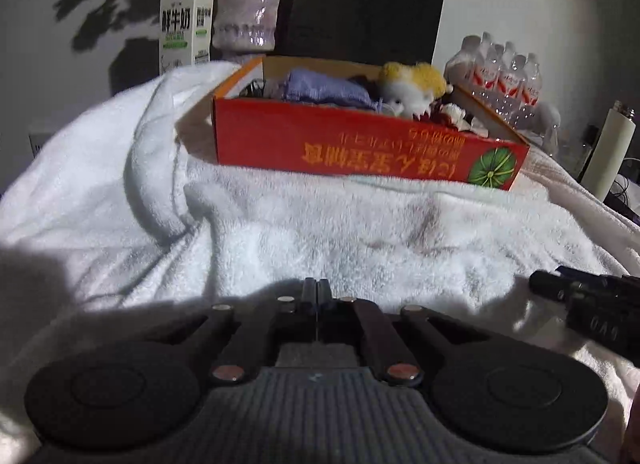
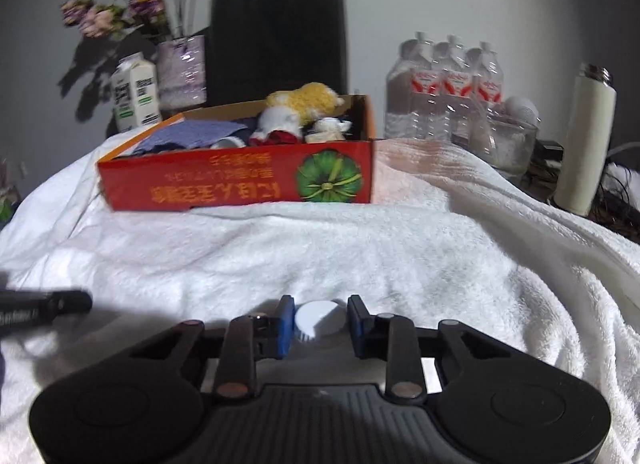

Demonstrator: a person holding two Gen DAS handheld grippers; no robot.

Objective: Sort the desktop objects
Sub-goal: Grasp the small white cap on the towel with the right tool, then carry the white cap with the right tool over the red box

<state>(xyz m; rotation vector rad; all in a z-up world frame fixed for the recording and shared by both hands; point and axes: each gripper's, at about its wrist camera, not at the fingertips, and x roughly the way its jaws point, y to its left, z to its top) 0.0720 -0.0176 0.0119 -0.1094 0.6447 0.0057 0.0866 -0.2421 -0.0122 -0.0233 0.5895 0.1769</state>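
A red cardboard box [image 1: 360, 148] [image 2: 224, 184] with upside-down yellow lettering stands on a white towel [image 1: 320, 232] [image 2: 360, 256]. Inside it lie a yellow and white plush toy [image 1: 412, 88] [image 2: 300, 104], a purple cloth [image 1: 320, 88] [image 2: 192, 132] and smaller items. My left gripper [image 1: 317, 288] sits low over the towel, short of the box, shut with nothing visible between its fingers. My right gripper [image 2: 319, 306] is also short of the box, with its blue pads against both sides of a small white round cap [image 2: 320, 318] with a ridged edge.
Behind the box stand a milk carton [image 1: 184, 24] [image 2: 136, 92], a glass vase [image 1: 248, 12] [image 2: 182, 68] of purple flowers and a black paper bag [image 1: 364, 4] [image 2: 280, 32]. To the right are shrink-wrapped water bottles [image 1: 500, 76] [image 2: 444, 92], a glass bowl [image 2: 508, 144] and a white flask [image 2: 588, 140].
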